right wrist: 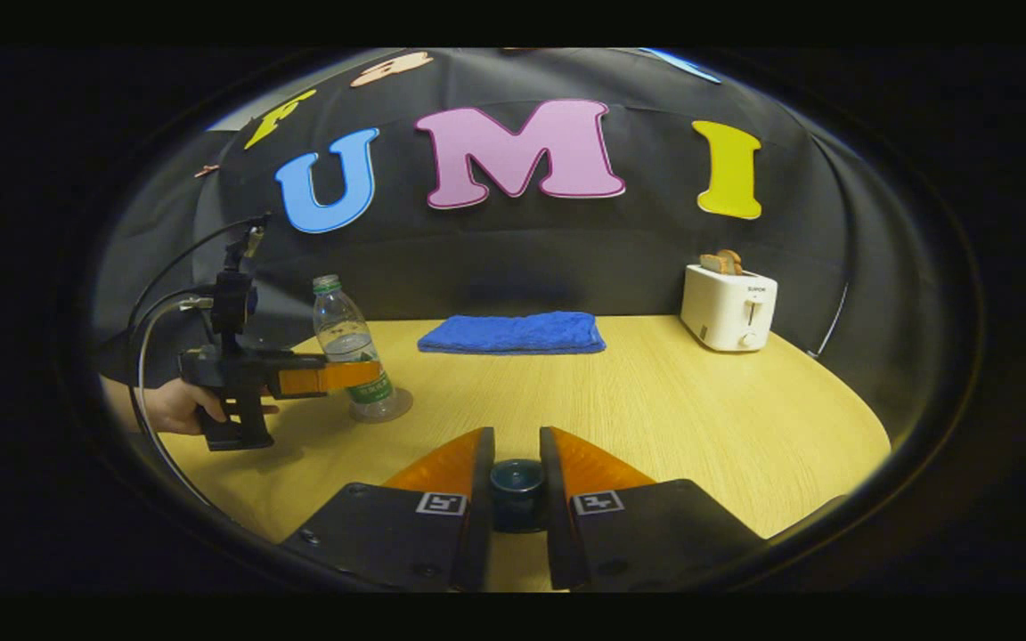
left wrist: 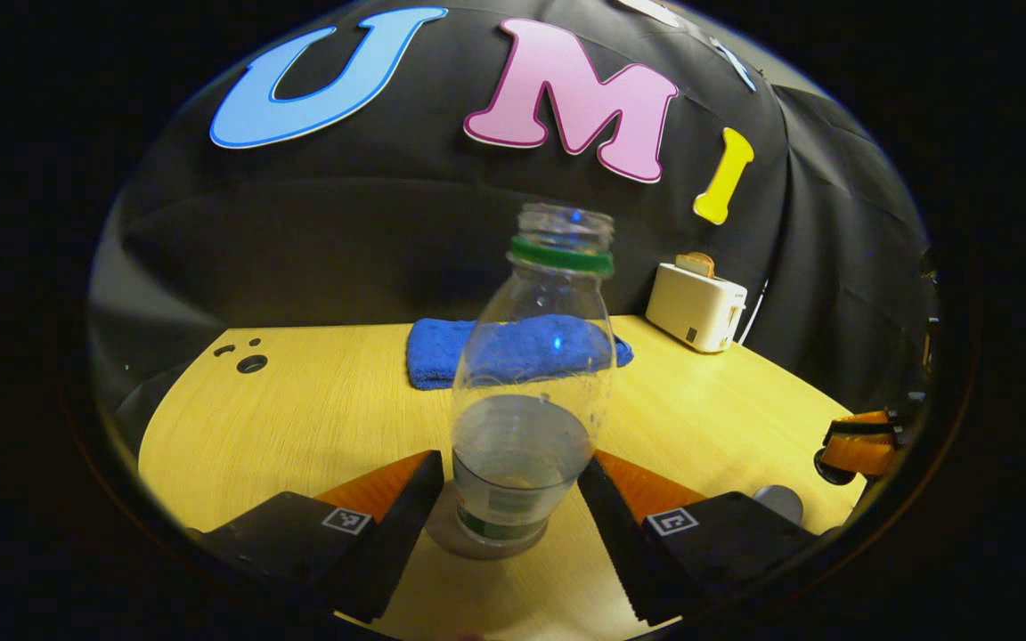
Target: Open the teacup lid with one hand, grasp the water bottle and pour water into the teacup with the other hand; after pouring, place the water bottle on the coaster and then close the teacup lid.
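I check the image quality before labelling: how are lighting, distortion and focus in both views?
Left gripper view: dim booth, strong fisheye bending of the table edge; the water bottle is sharp, with small blue glints on the plastic. Right gripper view: darker and softer; the dark lid between the right gripper is hard to make out.

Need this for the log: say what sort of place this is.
Probably a staged recording booth, not a real kitchen: a black cloth wall backs a bare wooden table set with household props, a white toaster holding toast, a folded blue towel and a water bottle.
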A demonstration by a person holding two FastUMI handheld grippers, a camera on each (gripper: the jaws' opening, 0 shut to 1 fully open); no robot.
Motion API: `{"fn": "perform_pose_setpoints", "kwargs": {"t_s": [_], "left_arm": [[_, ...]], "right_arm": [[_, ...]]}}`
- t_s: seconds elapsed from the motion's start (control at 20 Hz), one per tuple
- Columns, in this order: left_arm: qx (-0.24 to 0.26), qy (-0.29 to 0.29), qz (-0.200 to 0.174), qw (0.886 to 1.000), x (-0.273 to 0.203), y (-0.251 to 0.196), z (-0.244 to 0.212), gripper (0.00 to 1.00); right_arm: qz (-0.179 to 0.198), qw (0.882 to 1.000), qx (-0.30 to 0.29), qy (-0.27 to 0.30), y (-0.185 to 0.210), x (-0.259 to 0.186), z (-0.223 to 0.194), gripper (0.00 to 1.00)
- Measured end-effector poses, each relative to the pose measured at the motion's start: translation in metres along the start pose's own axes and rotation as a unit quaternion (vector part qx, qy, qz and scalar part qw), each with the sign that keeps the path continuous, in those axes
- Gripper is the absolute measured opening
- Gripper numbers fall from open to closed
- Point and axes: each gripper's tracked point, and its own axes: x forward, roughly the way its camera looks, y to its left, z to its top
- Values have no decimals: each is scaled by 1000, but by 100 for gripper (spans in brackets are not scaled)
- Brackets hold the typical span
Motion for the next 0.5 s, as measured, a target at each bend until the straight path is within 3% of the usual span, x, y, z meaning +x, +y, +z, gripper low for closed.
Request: {"fn": "perform_pose_setpoints", "kwargs": {"t_s": [0.2, 0.25, 0.4, 0.5], "left_arm": [[-21, 23, -1, 1000, -20, -6, -17, 96], [-21, 33, 0, 999, -31, -8, -26, 96], [-25, 38, 14, 999, -69, -10, -37, 96], [-48, 32, 15, 998, -95, -15, -39, 93]], "right_arm": [[1, 1000, -1, -2, 3, 1, 1, 28], [2, 1000, 0, -3, 5, 2, 1, 25], [6, 1000, -3, -4, 12, 4, -1, 31], [12, 1000, -1, -5, 18, 9, -4, 28]]}}
